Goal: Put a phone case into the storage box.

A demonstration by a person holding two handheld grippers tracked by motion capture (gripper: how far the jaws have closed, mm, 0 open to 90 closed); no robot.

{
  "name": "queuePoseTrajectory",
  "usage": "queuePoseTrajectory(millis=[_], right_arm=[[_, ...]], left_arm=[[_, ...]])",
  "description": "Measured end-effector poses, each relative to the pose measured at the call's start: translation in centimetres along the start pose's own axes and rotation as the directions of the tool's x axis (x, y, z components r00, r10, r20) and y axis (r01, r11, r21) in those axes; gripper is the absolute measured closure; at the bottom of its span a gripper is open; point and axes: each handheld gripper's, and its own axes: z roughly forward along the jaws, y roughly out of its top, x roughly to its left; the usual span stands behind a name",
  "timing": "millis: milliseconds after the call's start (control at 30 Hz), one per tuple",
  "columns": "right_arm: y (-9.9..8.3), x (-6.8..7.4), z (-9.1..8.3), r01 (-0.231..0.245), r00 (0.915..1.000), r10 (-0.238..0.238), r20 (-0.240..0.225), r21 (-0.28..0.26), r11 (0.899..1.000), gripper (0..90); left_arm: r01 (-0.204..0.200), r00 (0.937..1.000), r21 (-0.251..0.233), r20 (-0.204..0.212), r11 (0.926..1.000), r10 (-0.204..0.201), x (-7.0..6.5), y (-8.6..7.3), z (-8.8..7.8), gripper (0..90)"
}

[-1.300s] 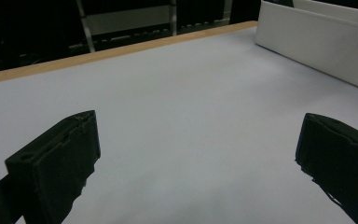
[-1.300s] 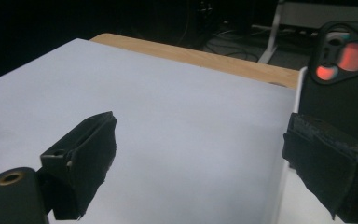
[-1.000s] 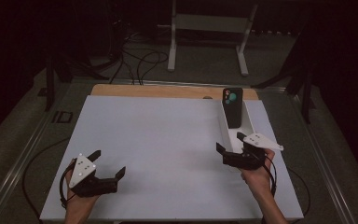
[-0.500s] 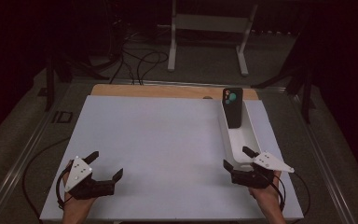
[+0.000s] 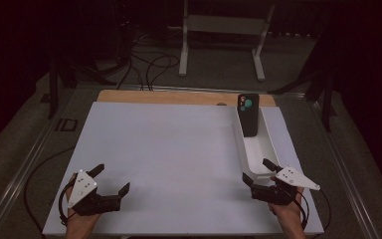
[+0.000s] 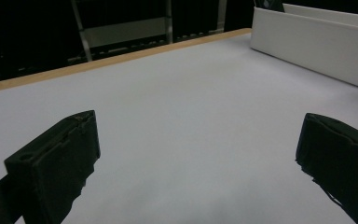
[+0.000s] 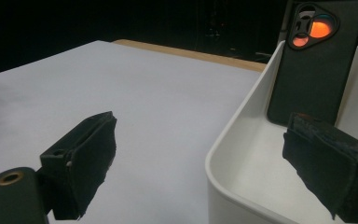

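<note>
The white worktop is lying mostly bare. A long white bin is sitting at about three o'clock on it, and a dark phone is standing upright against the bin's far end. The right claw is hanging at the bin's near end, jaws wide apart, one over the rim, gripping nothing. The left claw is resting at seven o'clock, also spread and empty. Judgement: reaching the phone cleanly is calling for a straight advance along the bin, jaws clearing both walls.
</note>
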Motion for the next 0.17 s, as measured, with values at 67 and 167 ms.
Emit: queuePoseTrajectory(millis=[67, 167], right_arm=[[-0.07, -0.03, 0.07, 0.0, 1.0, 0.0, -0.002, 0.004, 1.0, 9.2], [-0.23, -0.05, 0.2, -0.002, 1.0, 0.002, -0.005, 0.01, 1.0, 9.2]], left_arm=[[0.003, 1.0, 0.003, -0.007, 1.0, -0.003, 0.1, -0.08, 0.04, 0.0], [0.005, 0.9999, 0.004, -0.014, 1.0, -0.005, 0.13, -0.11, 0.07, 0.0]])
